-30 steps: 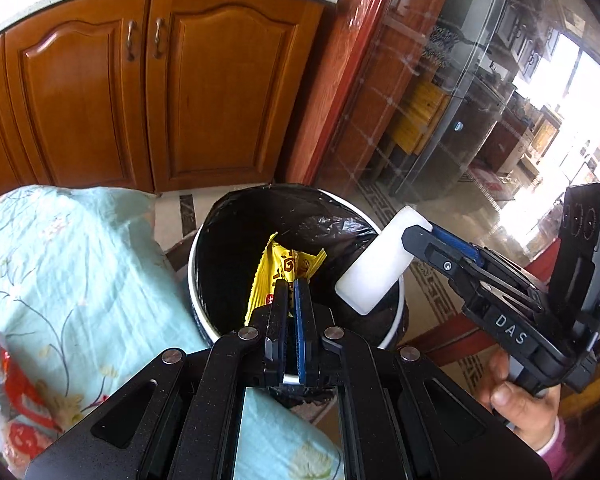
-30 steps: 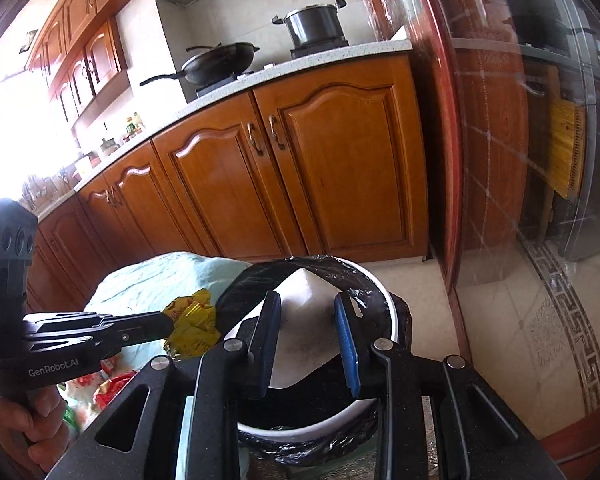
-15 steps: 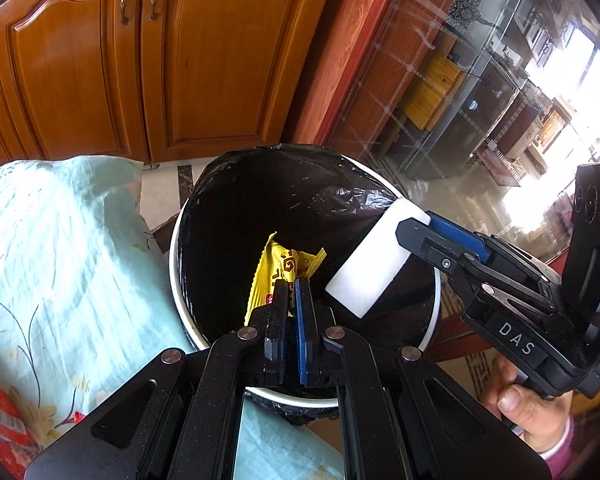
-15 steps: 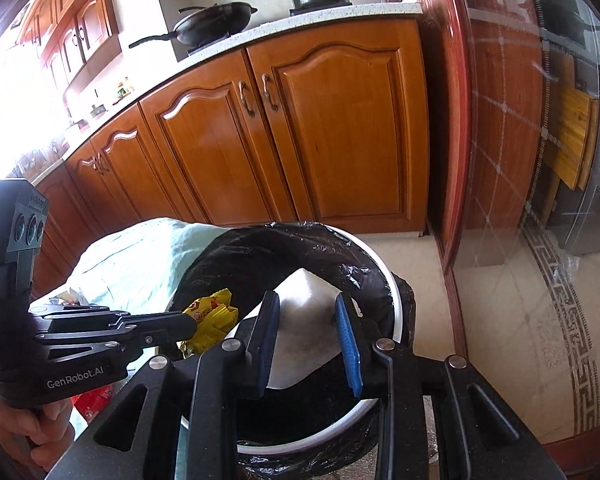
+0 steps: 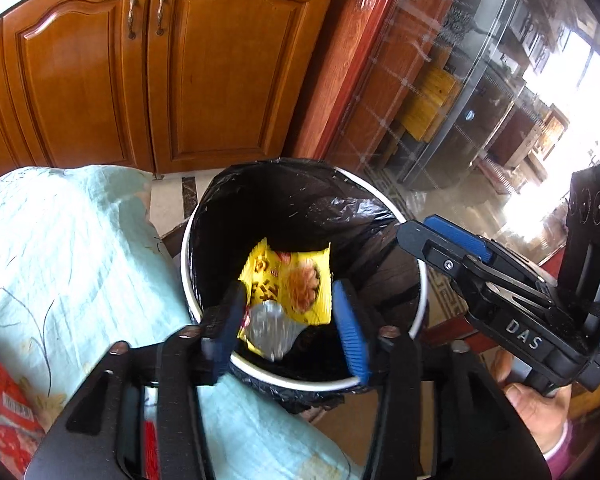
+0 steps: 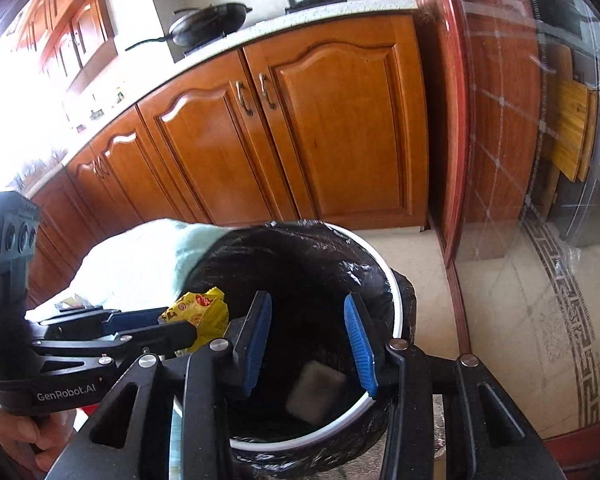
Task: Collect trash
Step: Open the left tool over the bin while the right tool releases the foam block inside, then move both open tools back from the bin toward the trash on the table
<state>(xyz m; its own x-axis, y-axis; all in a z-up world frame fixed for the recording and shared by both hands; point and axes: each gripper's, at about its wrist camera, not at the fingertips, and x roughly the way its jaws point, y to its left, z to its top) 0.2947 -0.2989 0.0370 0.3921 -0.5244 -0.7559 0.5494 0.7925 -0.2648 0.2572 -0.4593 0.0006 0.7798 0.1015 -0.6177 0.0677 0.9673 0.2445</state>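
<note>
Yellow wrapper [image 5: 290, 280] between the spread pads of the left gripper [image 5: 290, 320], jaws just opened, long axis running away into the bin [image 5: 188, 248]. White block [image 6: 316, 392] deep inside, below the right gripper [image 6: 310, 340], parted too, empty.

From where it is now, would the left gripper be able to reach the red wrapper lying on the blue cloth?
Probably yes. The red wrapper lies uncovered on the blue cloth, just beside the left gripper, whose jaws stand open over the bin; nothing blocks the way.
</note>
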